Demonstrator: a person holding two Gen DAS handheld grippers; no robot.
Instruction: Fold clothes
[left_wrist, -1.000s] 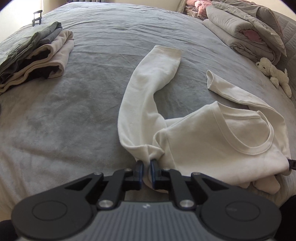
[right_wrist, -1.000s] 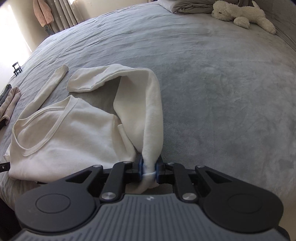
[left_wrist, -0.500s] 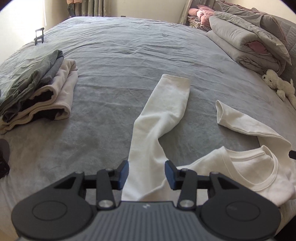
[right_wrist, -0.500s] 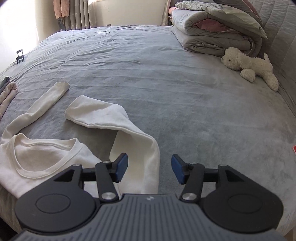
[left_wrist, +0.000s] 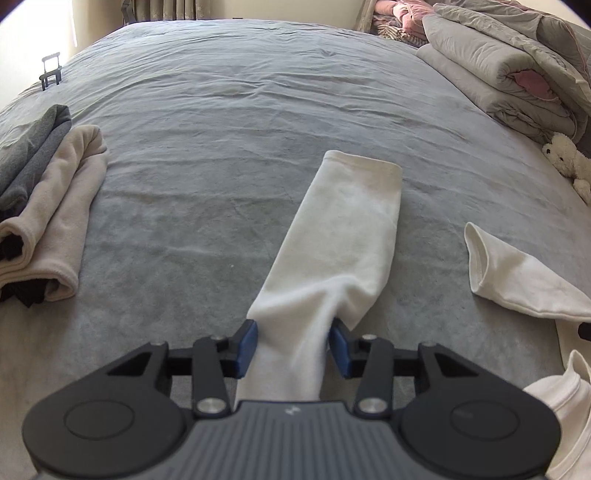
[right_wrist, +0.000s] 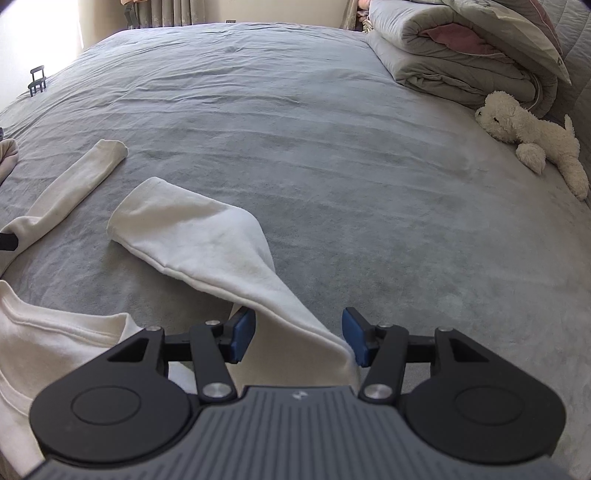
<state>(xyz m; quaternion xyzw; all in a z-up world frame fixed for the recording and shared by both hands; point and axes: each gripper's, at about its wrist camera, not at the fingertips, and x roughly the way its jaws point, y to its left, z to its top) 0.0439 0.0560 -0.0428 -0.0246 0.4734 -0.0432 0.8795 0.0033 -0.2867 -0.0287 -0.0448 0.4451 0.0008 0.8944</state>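
A cream long-sleeved top lies spread on the grey bed. In the left wrist view one sleeve (left_wrist: 343, 236) stretches away from me, its cuff pointing toward the far side, and it runs between the blue pads of my left gripper (left_wrist: 292, 347), which stands open around it. The other sleeve (left_wrist: 517, 273) lies to the right. In the right wrist view that sleeve (right_wrist: 207, 243) bends across the bed and passes between the pads of my right gripper (right_wrist: 298, 339), also open. The neckline (right_wrist: 62, 332) shows at lower left.
A stack of folded clothes (left_wrist: 40, 221), grey over beige, sits at the left of the bed. Rolled grey bedding (right_wrist: 465, 62) and a white plush toy (right_wrist: 532, 133) lie at the far right. A small black stand (left_wrist: 51, 72) is at the far left edge.
Both grippers went from shut on the sleeves to open and have let the fabric go. The sleeves now lie straighter on the bed, and both cameras sit lower and closer to them.
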